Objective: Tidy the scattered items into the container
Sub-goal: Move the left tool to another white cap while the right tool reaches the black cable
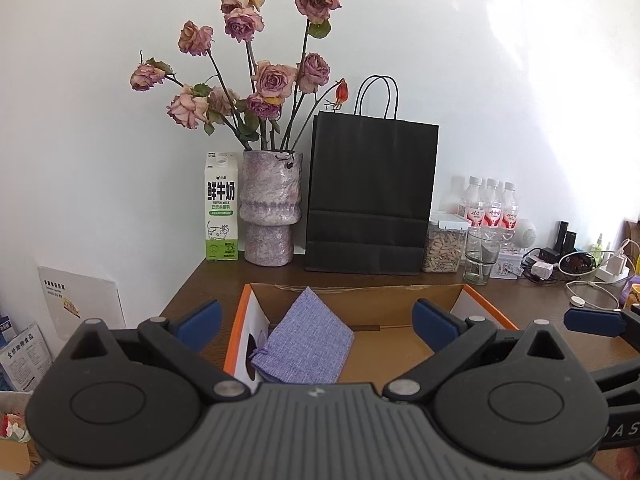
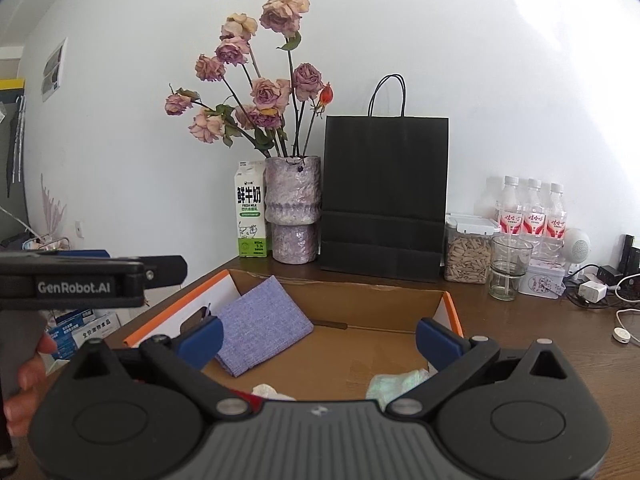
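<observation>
Left tongs [image 1: 318,322] and right tongs [image 2: 318,340] both spread wide and empty, above open cardboard box [image 2: 450,304] on brown counter [image 2: 540,332], lilac fabric pouch [image 2: 262,330] leaning in the box's far-left corner, pale crumpled wrapper [image 2: 394,384] at near right inside.

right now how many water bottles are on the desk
3. The water bottles stand in a row against the wall behind the seed jar and glass: left, middle, right. More may be hidden behind.
</observation>
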A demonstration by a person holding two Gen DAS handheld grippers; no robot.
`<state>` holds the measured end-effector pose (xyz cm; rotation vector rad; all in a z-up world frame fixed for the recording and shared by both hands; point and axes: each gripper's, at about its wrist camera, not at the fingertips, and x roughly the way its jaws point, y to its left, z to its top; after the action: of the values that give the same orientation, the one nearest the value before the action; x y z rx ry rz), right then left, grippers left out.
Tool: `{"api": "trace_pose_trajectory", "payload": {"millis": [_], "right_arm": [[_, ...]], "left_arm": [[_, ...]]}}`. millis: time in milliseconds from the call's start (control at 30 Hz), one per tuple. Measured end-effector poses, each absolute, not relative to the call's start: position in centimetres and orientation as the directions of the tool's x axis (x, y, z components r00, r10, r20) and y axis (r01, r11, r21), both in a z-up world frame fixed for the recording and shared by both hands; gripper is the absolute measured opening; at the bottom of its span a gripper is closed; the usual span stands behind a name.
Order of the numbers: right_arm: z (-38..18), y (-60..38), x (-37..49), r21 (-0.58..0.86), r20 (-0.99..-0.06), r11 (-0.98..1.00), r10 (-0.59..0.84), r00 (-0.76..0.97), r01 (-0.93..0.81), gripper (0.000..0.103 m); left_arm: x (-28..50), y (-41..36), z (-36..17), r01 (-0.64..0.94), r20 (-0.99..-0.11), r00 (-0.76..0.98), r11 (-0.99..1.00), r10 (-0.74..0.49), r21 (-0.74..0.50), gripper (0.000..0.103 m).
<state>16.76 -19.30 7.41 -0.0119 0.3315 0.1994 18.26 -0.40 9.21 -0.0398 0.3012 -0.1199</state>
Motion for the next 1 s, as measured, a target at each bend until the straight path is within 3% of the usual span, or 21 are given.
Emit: {"api": "trace_pose_trajectory", "payload": {"millis": [700,1000], "right_arm": [[3.2,-21.4,8.5,-0.033,-0.425,0.982,0.157,0.891,-0.189,0.103],[0.1,-21.4,5.4,-0.031,-0.516,0.982,0.144,0.844,-0.187,0.103]], "left_arm": [[10.4,4.9,5.5,0.032,-0.362,0.931,0.997,-0.054,-0.064,0.103],[6.6,6.0,2.5,-0.010,-0.448,0.893,0.996,-0.030,-0.087,0.103]]}}
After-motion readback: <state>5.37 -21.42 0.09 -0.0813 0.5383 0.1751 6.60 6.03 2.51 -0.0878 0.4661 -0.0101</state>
